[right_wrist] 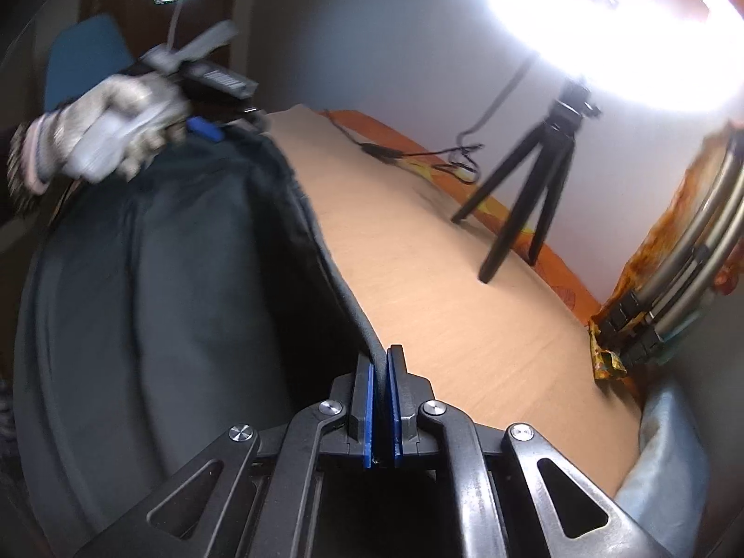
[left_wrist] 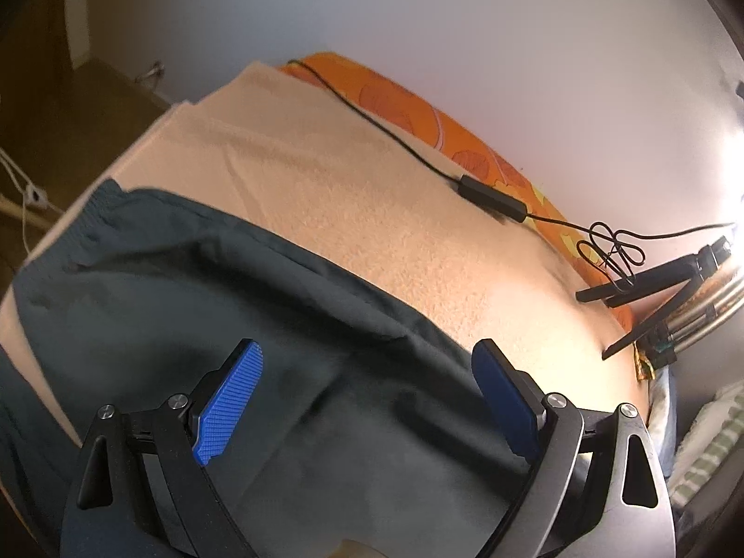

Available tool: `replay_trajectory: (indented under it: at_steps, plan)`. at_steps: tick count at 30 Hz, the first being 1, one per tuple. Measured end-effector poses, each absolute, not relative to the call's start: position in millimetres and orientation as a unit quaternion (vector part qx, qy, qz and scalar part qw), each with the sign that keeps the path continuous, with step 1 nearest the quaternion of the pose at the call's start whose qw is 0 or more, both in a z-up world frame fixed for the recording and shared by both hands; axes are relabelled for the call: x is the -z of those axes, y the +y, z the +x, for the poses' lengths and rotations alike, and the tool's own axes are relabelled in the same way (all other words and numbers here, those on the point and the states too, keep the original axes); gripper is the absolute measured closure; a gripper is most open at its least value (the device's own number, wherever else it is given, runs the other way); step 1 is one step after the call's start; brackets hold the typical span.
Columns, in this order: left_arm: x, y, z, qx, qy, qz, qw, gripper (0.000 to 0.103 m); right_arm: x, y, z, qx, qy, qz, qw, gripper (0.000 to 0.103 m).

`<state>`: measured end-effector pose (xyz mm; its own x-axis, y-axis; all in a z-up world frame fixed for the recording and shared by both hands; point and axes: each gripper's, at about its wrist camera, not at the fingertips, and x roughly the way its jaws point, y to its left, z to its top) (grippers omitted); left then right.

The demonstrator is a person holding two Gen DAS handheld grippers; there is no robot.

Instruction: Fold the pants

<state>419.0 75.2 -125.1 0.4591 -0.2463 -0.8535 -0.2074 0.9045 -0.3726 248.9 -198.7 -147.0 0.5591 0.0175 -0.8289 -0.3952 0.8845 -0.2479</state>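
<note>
Pants [right_wrist: 153,279], dark and soft, lie on a beige blanket [left_wrist: 353,204]; their edge is pinched between the closed blue pads of the right gripper [right_wrist: 381,362], though blur hides the weave. Across them, the left gripper [left_wrist: 367,362] hovers with jaws wide apart, nothing between. A gloved hand [right_wrist: 107,139] is smeared by motion. Beyond the hem, the fuzzy blanket stretches bare to a black cable [left_wrist: 493,200] and tripod [right_wrist: 525,186].

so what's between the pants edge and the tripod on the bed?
Only bare beige blanket lies between the dark pants edge and the tripod; clearest in the right wrist view. The black cable runs farther back by the wall.
</note>
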Motion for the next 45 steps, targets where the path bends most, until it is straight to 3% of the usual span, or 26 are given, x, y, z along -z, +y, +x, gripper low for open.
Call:
replay_trajectory:
  at_steps: [10, 13, 15, 18, 21, 35, 37, 39, 42, 45]
  plan:
    - [144.3, 77.8, 424.7, -0.061, 0.516, -0.260, 0.814, 0.014, 148.3, -168.9, 214.4, -0.140, 0.436, -0.265, 0.849, 0.100]
    - [143.2, 77.2, 422.6, -0.075, 0.500, -0.258, 0.823, 0.030, 148.2, -168.7, 210.5, -0.141, 0.433, -0.266, 0.850, 0.100]
    - [143.5, 76.6, 420.5, -0.069, 0.489, -0.255, 0.831, 0.056, 147.1, -166.7, 207.4, -0.138, 0.430, -0.269, 0.851, 0.100]
    - [146.6, 84.1, 414.8, -0.068, 0.476, -0.264, 0.836, 0.080, 143.5, -165.4, 205.4, -0.132, 0.426, -0.267, 0.854, 0.100]
    - [151.5, 99.7, 410.3, -0.058, 0.470, -0.294, 0.830, 0.096, 138.3, -165.5, 204.9, -0.127, 0.423, -0.264, 0.857, 0.100]
    - [111.5, 121.1, 365.9, -0.013, 0.416, -0.269, 0.869, 0.101, 108.3, -157.4, 190.1, -0.132, 0.419, -0.264, 0.858, 0.103]
    - [111.1, 120.4, 363.2, -0.012, 0.411, -0.275, 0.869, 0.101, 115.5, -161.6, 196.6, -0.130, 0.433, -0.249, 0.857, 0.095]
    - [112.5, 120.7, 363.6, -0.010, 0.412, -0.276, 0.868, 0.101, 124.9, -163.6, 202.7, -0.141, 0.448, -0.242, 0.849, 0.063]
    - [107.6, 125.5, 361.9, -0.008, 0.410, -0.273, 0.870, 0.101, 147.5, -165.0, 212.5, -0.148, 0.471, -0.261, 0.830, 0.055]
    - [108.8, 124.5, 361.1, -0.008, 0.411, -0.266, 0.872, 0.101, 173.5, -170.2, 223.9, -0.141, 0.491, -0.286, 0.811, 0.055]
